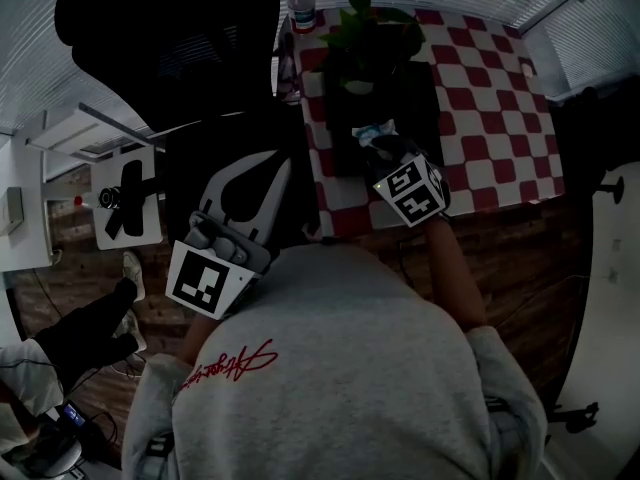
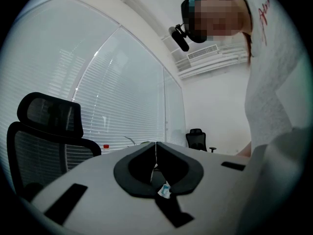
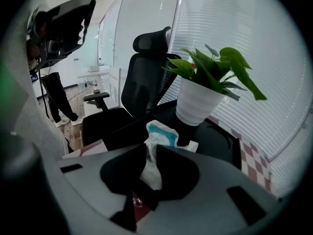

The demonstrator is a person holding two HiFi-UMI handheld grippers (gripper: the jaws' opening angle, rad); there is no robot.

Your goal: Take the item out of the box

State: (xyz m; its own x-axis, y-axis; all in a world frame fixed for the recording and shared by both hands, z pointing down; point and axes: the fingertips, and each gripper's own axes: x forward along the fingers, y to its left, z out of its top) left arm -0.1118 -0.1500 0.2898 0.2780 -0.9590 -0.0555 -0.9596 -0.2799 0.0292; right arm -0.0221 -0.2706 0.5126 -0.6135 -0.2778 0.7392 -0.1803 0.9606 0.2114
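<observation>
My right gripper (image 3: 149, 148) is shut on a crumpled white packet with teal print (image 3: 157, 137), which sticks up above its black pads. In the head view that gripper (image 1: 385, 148) holds the packet (image 1: 372, 131) just over the near end of a black box (image 1: 428, 108) on the checkered table. A potted plant (image 3: 198, 99) in a white pot stands right behind the packet, at the box. My left gripper (image 1: 272, 168) hangs off the table's left edge, pointing level. Its pads (image 2: 155, 148) meet with nothing between them.
The table (image 1: 490, 98) has a red and white checkered cloth. A bottle with a red cap (image 1: 301, 3) stands at its far left corner. A black office chair (image 1: 170, 28) sits left of the table. Another person's legs (image 3: 59, 99) show beyond the chair.
</observation>
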